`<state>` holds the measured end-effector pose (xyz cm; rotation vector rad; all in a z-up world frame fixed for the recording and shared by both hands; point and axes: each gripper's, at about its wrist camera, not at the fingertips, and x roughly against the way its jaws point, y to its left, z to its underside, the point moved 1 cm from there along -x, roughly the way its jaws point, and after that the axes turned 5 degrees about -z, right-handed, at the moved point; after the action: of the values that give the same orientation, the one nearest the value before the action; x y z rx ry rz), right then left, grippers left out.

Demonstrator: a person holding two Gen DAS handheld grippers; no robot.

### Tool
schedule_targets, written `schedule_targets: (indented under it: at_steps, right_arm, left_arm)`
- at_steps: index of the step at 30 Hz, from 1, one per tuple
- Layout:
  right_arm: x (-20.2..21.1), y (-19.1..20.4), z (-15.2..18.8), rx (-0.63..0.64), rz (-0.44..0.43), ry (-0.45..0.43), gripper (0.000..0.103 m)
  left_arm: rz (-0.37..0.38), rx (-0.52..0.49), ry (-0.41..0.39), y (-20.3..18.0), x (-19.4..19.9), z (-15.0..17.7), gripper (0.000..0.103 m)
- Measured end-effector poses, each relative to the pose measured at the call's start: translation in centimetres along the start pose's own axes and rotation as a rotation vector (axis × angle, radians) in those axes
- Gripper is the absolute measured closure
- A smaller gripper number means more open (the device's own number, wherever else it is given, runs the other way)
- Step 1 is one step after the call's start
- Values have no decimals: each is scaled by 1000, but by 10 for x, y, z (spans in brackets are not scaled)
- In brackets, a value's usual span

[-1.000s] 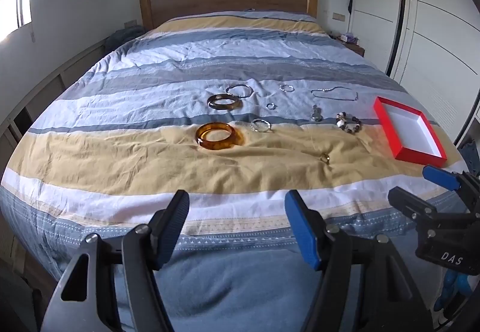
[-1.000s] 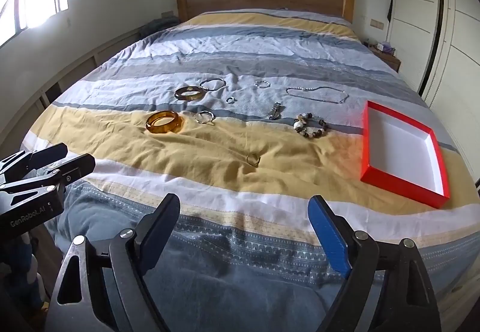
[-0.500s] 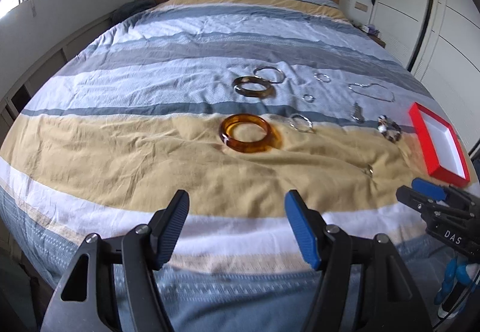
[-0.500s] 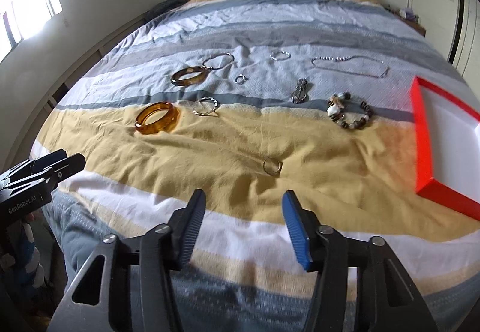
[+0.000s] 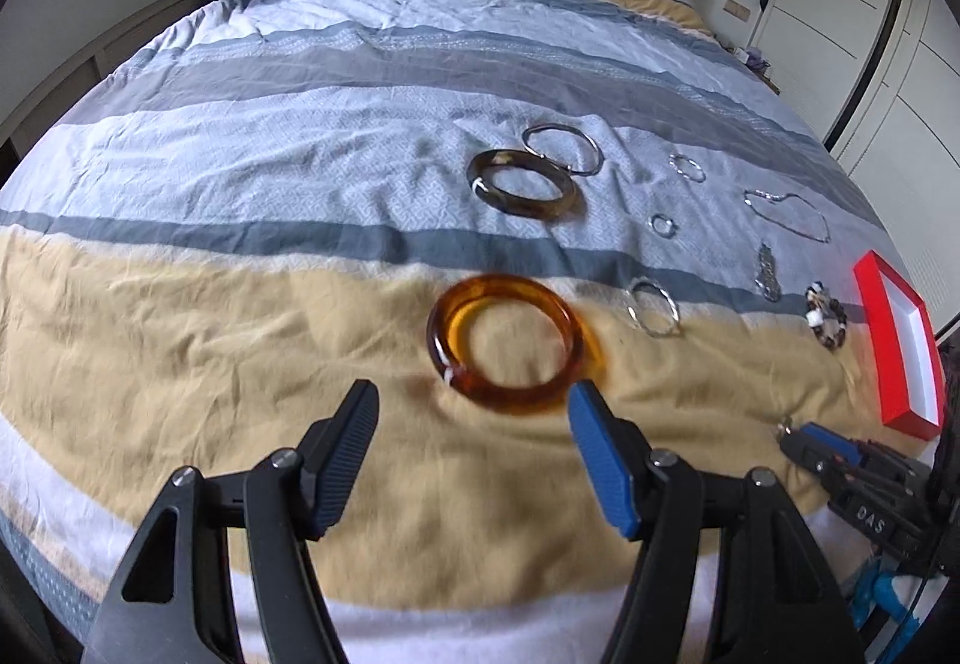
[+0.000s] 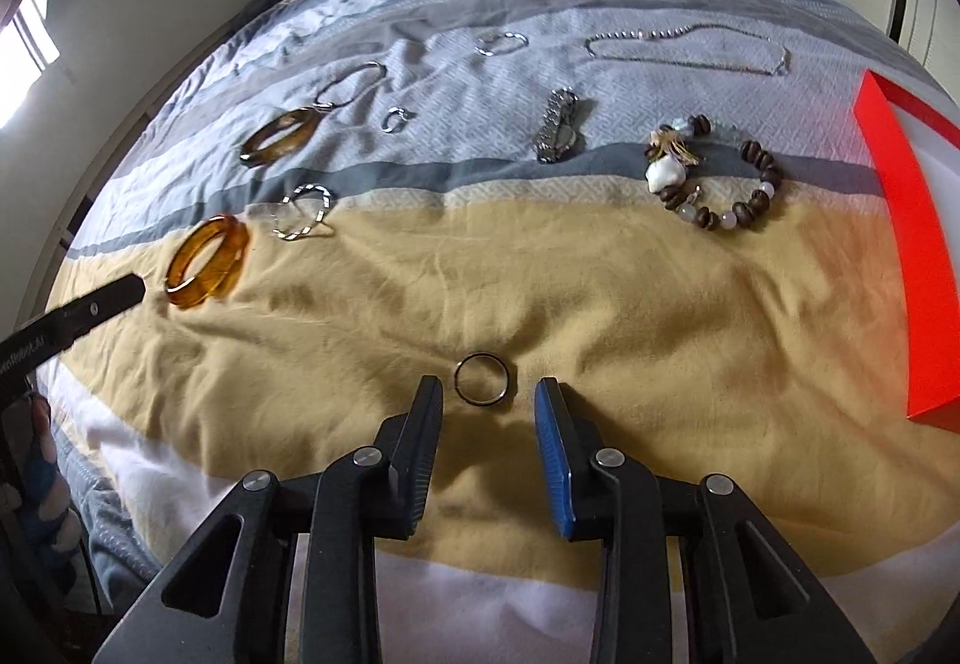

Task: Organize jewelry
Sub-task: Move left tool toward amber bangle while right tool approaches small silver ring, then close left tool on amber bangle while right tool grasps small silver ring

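With jewelry spread on the bed [image 5: 180,316], left gripper [image 5: 474,412] hangs wide-jawed near the amber bangle [image 5: 507,343], right gripper [image 6: 487,403] jaws closing, empty, by the small ring [image 6: 482,378], red tray [image 6: 900,220] waiting right.

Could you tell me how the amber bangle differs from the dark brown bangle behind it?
The amber bangle is clear orange; the dark brown bangle is opaque and mottled. The amber one lies on the yellow stripe near the left tool; the brown one lies farther off, on the pale blue-grey stripe. Both lie flat.

The right gripper [image 5: 792,433], seen from the left wrist view, bears the white letters "DAS" on its black body; other lettering stays unreadable.
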<state>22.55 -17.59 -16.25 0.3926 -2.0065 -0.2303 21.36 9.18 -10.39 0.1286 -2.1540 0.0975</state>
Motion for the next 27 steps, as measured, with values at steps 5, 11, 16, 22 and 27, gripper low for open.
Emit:
schedule_targets:
  at_steps: [5,11,16,22,27]
  right_arm:
    - [-9,0,-3,1,9,5,72]
    - [-17,1,-7,-2,15,-2,72]
    - [-18,1,-5,6,30,1,82]
    - [-20,3,-2,27,45,-2,82]
    - [-8,5,-1,32,22,-22,82]
  left_arm:
    - [-18,6,31,5,-28,-17,41]
    - [-36,-12,75,10,-53,-19,45]
    - [-40,-23,94,9,-65,-15,48]
    - [-15,-58,101,2,-71,-16,77]
    - [6,-55,87,-4,-62,-16,93]
